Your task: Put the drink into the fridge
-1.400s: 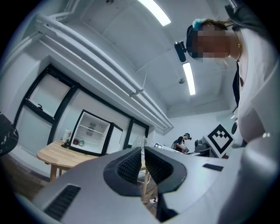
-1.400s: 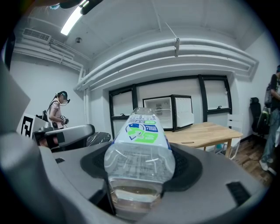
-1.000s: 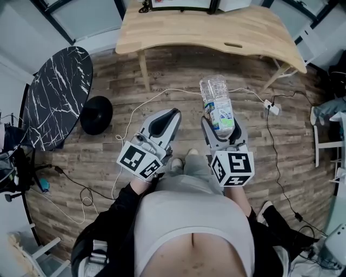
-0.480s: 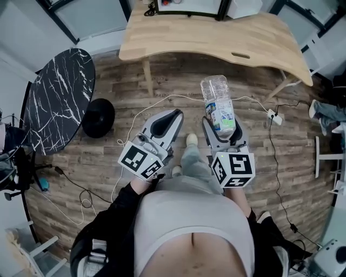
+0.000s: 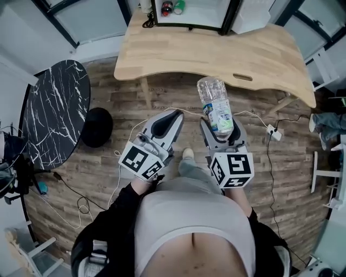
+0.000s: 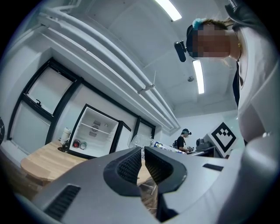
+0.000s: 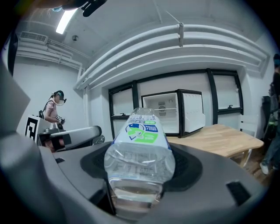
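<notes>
Seen steeply from above, a person stands on a wood-plank floor [image 5: 303,178] holding a gripper in each hand. Ahead stands a pale wooden surface [image 5: 216,51] carrying a small fridge [image 5: 189,13] at its far edge. The fridge door is swung open, showing a white interior with shelves and two small containers, one red [image 5: 166,6] and one green [image 5: 178,5], on its bottom level. To the left is a round black marble table [image 5: 54,108] with white veins, and just beside it a round black object [image 5: 97,127] on the floor. Each gripper carries a cube printed with black-and-white square markers. The left gripper [image 5: 175,116] is empty, its jaws drawn together with only a sliver between the ribbed pads [image 6: 131,164]. The right gripper [image 5: 219,129] is clamped on a clear plastic bottle [image 5: 216,105], held above the floor short of the surface and well apart from the fridge. The bottle lies lengthwise along the jaws, pointing toward the surface, with clear liquid inside. Its white label [image 7: 142,131] bears a blue and green emblem, with print too small to read. A white power strip [image 5: 274,134] and cables lie on the floor to the right.
</notes>
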The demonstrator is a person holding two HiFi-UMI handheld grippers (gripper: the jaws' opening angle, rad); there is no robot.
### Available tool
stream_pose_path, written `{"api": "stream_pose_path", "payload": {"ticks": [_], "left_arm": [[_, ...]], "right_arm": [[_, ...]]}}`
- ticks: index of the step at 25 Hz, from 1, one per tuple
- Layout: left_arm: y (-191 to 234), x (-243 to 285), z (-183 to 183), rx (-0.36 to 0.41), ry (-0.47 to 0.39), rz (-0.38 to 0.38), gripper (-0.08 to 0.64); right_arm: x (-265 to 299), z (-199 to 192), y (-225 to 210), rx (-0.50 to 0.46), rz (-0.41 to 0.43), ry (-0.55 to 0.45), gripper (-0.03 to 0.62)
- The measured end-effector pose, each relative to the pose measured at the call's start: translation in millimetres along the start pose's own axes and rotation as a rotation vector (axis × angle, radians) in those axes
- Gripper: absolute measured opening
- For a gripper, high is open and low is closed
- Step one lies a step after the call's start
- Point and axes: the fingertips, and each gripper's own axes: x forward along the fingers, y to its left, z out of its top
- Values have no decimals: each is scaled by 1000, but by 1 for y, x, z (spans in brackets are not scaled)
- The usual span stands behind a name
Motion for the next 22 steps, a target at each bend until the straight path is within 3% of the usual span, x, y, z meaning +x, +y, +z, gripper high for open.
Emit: {"api": "stream_pose_path", "payload": {"ticks": [12,22], "left_arm": [[49,91,4,23,-28,35,29],[74,105,4,19,-9,61,29]], "right_arm": [[73,28,-58,-17,69,4,342],[97,33,-65,27,90,12,342]]}}
